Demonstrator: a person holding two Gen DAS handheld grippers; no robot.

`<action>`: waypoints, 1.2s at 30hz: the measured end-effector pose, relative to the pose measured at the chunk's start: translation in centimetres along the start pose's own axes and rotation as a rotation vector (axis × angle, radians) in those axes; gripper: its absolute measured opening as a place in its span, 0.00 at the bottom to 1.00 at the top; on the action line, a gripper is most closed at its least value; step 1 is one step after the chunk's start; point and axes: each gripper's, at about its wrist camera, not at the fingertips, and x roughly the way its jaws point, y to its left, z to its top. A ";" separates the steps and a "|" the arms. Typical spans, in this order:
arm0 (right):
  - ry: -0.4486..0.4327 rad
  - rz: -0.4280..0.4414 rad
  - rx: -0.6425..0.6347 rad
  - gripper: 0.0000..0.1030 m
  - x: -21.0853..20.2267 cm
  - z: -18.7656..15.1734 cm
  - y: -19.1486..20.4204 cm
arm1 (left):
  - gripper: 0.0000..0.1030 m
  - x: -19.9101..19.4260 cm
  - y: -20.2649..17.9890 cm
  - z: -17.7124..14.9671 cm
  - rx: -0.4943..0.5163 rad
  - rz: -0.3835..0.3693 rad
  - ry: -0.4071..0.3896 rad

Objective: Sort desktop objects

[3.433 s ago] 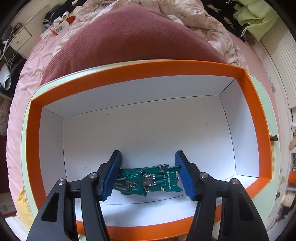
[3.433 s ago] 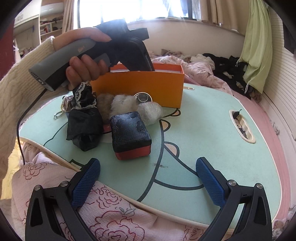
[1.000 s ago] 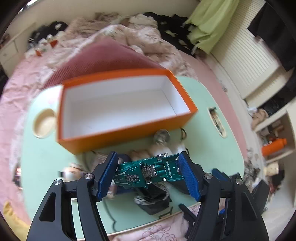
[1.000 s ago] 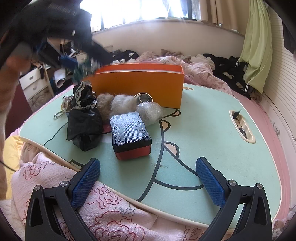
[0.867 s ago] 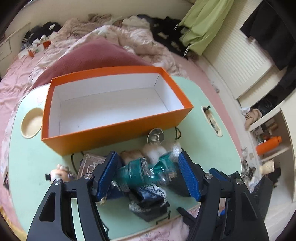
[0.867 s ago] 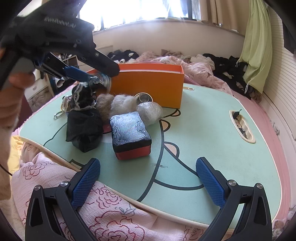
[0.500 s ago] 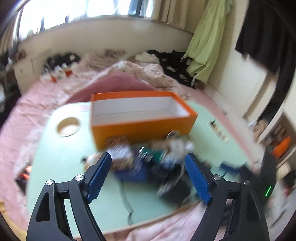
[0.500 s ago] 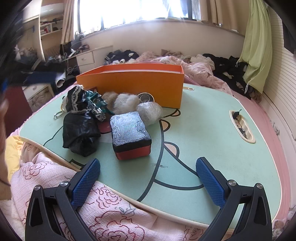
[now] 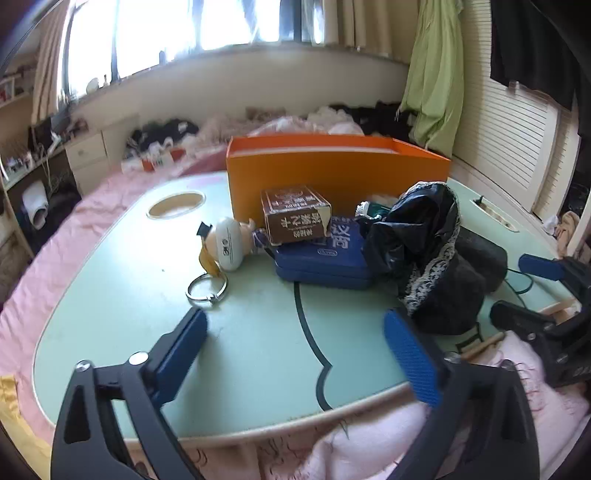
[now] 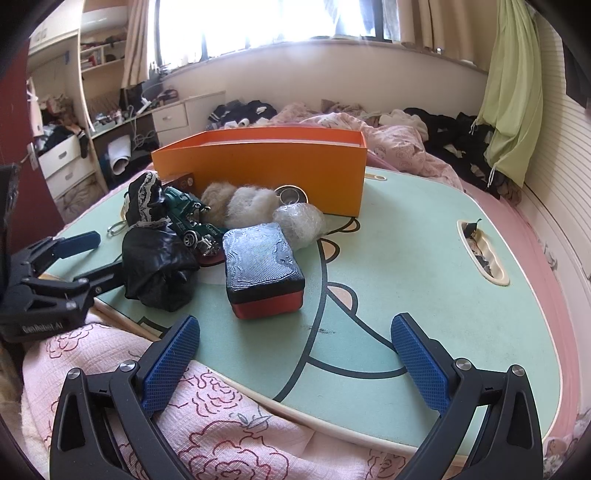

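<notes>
Left wrist view: the left gripper (image 9: 295,343) hangs over bare desk (image 9: 122,295) at 6 o'clock, its jaws spread wide after just opening, with nothing between them. Past it, toward 12 o'clock, lie a key ring (image 9: 206,288) with a small figurine (image 9: 227,242), a blue case (image 9: 323,258) with a brown box (image 9: 295,218) leaning on it, and at 2 o'clock a black lace-trimmed cloth bundle (image 9: 424,251). Farthest stands the orange box (image 9: 332,173).

From the right wrist view, the right gripper (image 10: 295,354) sits at 6 o'clock at the desk's near edge, jaws wide and empty. Ahead at 11 o'clock the green toy car (image 10: 188,221) lies tilted on the pile beside the black bundle, outside the orange box, next to a black and red block (image 10: 264,266), wool tufts (image 10: 240,201), a plastic-wrapped ball (image 10: 299,221) and a small metal cup (image 10: 290,194).

By my judgement sorting has barely begun: nothing can be seen inside the box, though its floor is hidden from here, and every object in view sits on the desk.

The desk is a mint-green lap board with a cartoon outline, resting on a pink floral quilt (image 10: 184,424). Beyond are an unmade bed (image 10: 388,133), drawers at 10 o'clock, a bright window (image 10: 277,22) and a green curtain (image 10: 513,92) at 2 o'clock.
</notes>
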 end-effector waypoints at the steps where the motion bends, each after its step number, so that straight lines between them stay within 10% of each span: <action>1: 0.000 0.000 0.001 1.00 0.0 0.1 0.0 | 1.00 0.0 0.1 -0.2 -0.002 -0.004 -0.010; 36: -0.003 0.009 -0.005 1.00 0.0 -0.1 0.0 | 1.00 0.2 0.4 -0.1 -0.035 0.044 -0.048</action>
